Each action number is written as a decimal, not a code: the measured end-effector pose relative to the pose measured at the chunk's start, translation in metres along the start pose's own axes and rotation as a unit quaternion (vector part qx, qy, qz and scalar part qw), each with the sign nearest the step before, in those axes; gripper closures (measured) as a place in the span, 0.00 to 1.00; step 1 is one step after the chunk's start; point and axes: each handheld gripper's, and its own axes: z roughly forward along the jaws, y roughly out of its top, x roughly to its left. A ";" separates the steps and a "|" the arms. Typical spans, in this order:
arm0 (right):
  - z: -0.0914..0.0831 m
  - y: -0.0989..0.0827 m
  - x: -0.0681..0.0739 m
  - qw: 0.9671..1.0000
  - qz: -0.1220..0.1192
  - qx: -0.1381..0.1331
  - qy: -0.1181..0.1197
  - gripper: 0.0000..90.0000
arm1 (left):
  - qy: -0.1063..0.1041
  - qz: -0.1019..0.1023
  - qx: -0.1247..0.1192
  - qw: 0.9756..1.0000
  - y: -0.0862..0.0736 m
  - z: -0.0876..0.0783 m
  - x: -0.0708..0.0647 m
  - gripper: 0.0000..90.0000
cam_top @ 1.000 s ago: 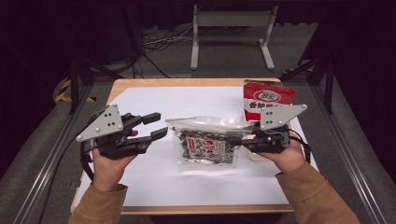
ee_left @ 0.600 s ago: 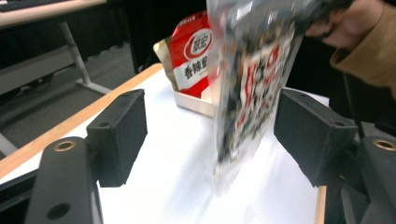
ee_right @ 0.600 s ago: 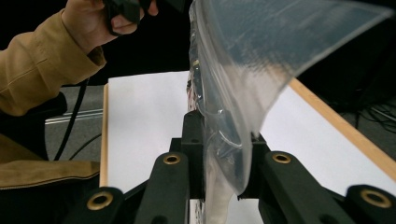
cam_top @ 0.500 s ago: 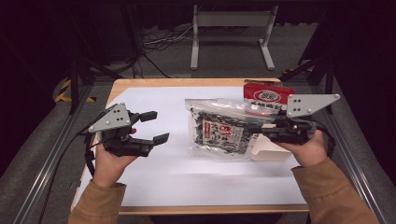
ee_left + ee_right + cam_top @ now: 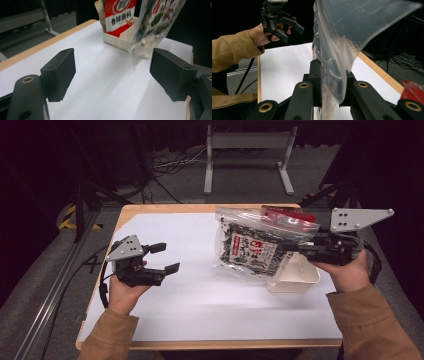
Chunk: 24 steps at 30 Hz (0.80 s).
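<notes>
A dark room with cables and a grey metal stand on the floor surrounds the worktop (image 5: 150, 215), a wooden board covered by a white sheet. A second ago the clear zip bag (image 5: 252, 245) of dark printed snack packets lay flat at the middle of the sheet, with both tongs at its ends. Now the right tongs (image 5: 295, 247) alone carry it, lifted off the sheet and shifted to the right, over the white tray (image 5: 300, 277). The left tongs (image 5: 165, 257) have let go and sit lower and further left, well apart from the bag; their jaws have just been opening, with nothing between them.

The high view shows the whole bag, its long axis running roughly from its sealed top edge at the far side to its bottom edge nearer the person, tilted, with the printed face turned up and leftward. The right gripper view adds the grip itself: both black jaws clenched on the bag's clear edge, the plastic curling above them, and the left hand (image 5: 265, 33) farther off. The left gripper view shows the released jaws wide apart over bare white paper, and beyond them the tray holding a red seasoning packet (image 5: 120, 13) that stands upright, with the bag's lower corner hanging just in front.
</notes>
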 end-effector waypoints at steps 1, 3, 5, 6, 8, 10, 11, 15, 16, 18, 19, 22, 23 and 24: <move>-0.002 0.001 -0.001 1.000 0.000 0.001 -0.003 0.86 | 0.000 -0.002 0.001 1.000 -0.002 0.001 0.001 0.23; -0.007 0.002 -0.003 1.000 0.000 0.000 -0.008 0.86 | -0.001 -0.009 0.002 1.000 -0.006 0.001 0.003 0.22; -0.012 0.003 -0.005 1.000 0.002 -0.001 -0.014 0.86 | 0.004 -0.013 -0.001 1.000 -0.011 0.000 0.005 0.21; -0.014 0.003 -0.007 1.000 0.003 0.000 -0.017 0.86 | 0.009 -0.010 -0.002 1.000 -0.013 0.000 0.006 0.20; -0.018 0.003 -0.010 1.000 0.005 0.000 -0.022 0.86 | 0.024 -0.006 -0.011 1.000 -0.020 0.001 0.008 0.18; -0.023 0.002 -0.014 1.000 0.011 -0.002 -0.028 0.86 | 0.030 -0.012 -0.010 0.999 -0.027 0.002 0.012 0.15; -0.024 0.002 -0.015 0.999 0.012 -0.003 -0.031 0.86 | 0.033 -0.013 -0.011 0.999 -0.029 0.003 0.013 0.14; -0.031 0.001 -0.020 0.999 0.017 -0.007 -0.043 0.86 | 0.044 -0.026 -0.011 0.999 -0.038 0.002 0.020 0.13; -0.033 0.001 -0.022 0.999 0.018 -0.007 -0.047 0.86 | 0.047 -0.029 -0.012 0.998 -0.039 0.002 0.021 0.13; -0.034 0.001 -0.023 0.999 0.018 -0.008 -0.049 0.86 | 0.051 -0.032 -0.013 0.998 -0.042 0.001 0.024 0.13; -0.037 0.001 -0.025 0.998 0.021 -0.007 -0.055 0.86 | 0.053 -0.034 -0.012 0.998 -0.043 0.000 0.025 0.13; -0.042 0.000 -0.029 0.997 0.021 -0.006 -0.068 0.86 | 0.069 -0.041 -0.015 0.997 -0.048 -0.002 0.029 0.12; -0.042 0.000 -0.029 0.997 0.021 -0.006 -0.068 0.86 | 0.069 -0.041 -0.015 0.997 -0.048 -0.002 0.029 0.11; -0.044 -0.001 -0.029 0.997 0.021 -0.005 -0.071 0.86 | 0.077 -0.036 -0.015 0.996 -0.050 -0.003 0.031 0.11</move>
